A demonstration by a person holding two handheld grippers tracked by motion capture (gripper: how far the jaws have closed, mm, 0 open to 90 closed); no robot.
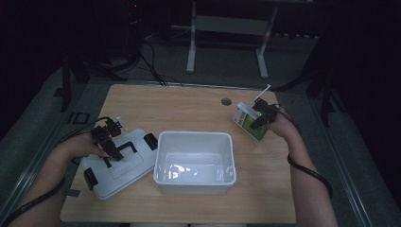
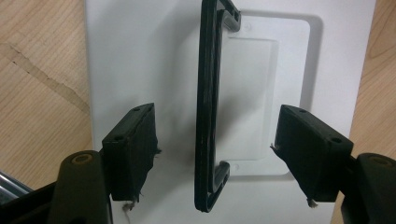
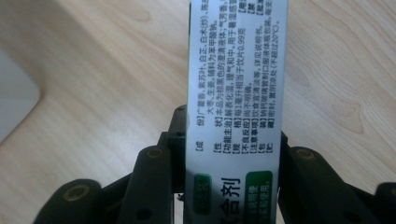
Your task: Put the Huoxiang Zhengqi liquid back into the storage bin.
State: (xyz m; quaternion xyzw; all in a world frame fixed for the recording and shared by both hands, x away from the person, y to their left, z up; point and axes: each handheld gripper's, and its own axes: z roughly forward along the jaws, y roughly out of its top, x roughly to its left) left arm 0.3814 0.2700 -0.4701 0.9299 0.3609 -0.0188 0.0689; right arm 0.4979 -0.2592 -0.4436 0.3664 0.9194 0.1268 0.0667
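Observation:
A white lid (image 1: 118,165) with a black handle (image 1: 124,149) and black clips lies on the table's left side. My left gripper (image 1: 109,147) hovers over it, open, its jaws standing either side of the handle (image 2: 208,107) without touching it. A white and green carton with printed text (image 1: 249,122) is at the right. My right gripper (image 1: 260,118) is shut on the carton (image 3: 236,93), whose narrow printed face runs up between the jaws. An empty white bin (image 1: 195,161) stands in the middle, between the two.
The wooden table (image 1: 189,104) has a round hole (image 1: 226,101) near its far edge. The floor beyond is dark, with a white frame's legs (image 1: 191,47) and cables. Bare wood lies behind the bin.

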